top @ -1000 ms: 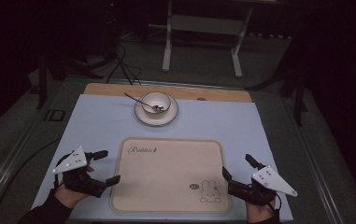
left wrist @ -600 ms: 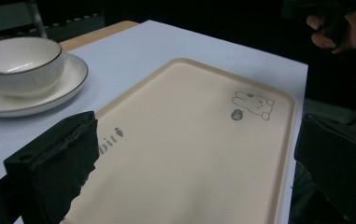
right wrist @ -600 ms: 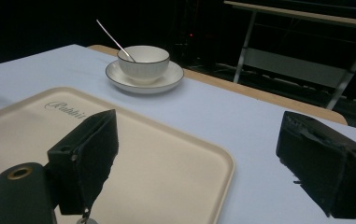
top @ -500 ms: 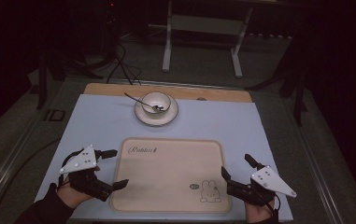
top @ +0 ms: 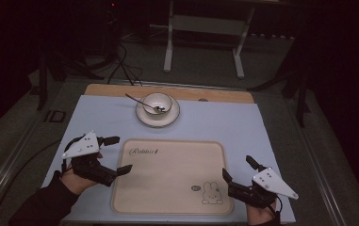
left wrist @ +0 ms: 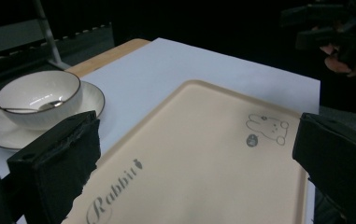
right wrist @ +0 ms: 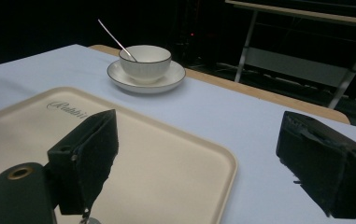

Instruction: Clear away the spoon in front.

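Note:
A beige tray [top: 167, 181] with a "Rabbit" script and a small rabbit drawing lies in the middle of the pale blue mat. My left gripper [top: 122, 153] is open at the tray's left edge, and its nearer jaw tip reaches over the rim. In the left gripper view the tray [left wrist: 199, 154] spreads between the two wide-apart jaws. At the tray's right front corner my right gripper [top: 237, 166] is open and holds nothing. One of its jaws hangs over the tray [right wrist: 166, 163] and the other over the mat.
A white bowl [top: 157, 101] with a spoon [top: 139, 100] in it stands on a saucer [top: 145, 117] at the back of the mat [top: 224, 122]. A wooden strip [top: 215, 94] runs along the table's far edge. Metal frame legs [top: 170, 42] stand on the floor beyond.
My left gripper has moved right and forward, so its jaw tip now overlaps the tray's left rim. The right gripper has stayed almost still.

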A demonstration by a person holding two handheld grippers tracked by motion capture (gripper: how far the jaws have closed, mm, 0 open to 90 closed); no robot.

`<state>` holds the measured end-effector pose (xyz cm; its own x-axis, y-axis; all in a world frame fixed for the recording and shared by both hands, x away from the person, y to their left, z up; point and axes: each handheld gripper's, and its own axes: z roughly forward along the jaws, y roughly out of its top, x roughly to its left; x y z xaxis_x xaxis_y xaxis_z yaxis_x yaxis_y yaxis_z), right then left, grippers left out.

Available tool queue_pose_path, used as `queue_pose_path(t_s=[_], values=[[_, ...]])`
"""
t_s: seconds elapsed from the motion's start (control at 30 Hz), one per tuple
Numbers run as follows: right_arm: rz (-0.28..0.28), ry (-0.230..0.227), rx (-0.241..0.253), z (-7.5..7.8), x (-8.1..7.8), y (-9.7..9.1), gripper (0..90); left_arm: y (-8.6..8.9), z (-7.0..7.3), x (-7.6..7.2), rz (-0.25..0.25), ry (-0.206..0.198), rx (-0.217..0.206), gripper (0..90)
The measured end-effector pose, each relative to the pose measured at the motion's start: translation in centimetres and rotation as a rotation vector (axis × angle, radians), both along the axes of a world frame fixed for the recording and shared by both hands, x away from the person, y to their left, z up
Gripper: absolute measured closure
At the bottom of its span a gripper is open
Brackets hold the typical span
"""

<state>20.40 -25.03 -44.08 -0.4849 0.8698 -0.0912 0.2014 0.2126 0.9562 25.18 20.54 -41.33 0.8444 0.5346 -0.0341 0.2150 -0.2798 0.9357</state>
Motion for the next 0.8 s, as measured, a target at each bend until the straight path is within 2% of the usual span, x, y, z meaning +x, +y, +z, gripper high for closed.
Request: queue_pose_path(t_s=[0.1,0.47,0.53,0.7,0.73,0.8], values=[[0.002,-0.001,0.001,0.0,0.0,0.0,12.9,-0.1,0.6,1.1,0.013,-0.007,-0.007,1.7],[0.005,-0.006,0.002,0.0,-0.1,0.0,12.9,-1.0,1.1,3.2,0.021,0.000,-0.011,2.0],[0.007,-0.002,0.000,0.0,-0.1,0.1,12.9,-1.1,1.1,4.1,0.036,-0.004,-0.017,3.3],[0.006,-0.005,-0.001,0.0,-0.1,0.1,12.8,-1.3,1.0,5.1,0.052,0.000,-0.018,3.4],[0.007,-0.005,-0.001,0.0,-0.1,0.1,12.8,-1.3,0.8,6.1,0.078,0.004,-0.017,3.8],[0.007,-0.005,0.001,0.0,-0.1,0.1,12.8,-1.3,0.7,6.6,0.092,0.011,-0.025,4.1]])
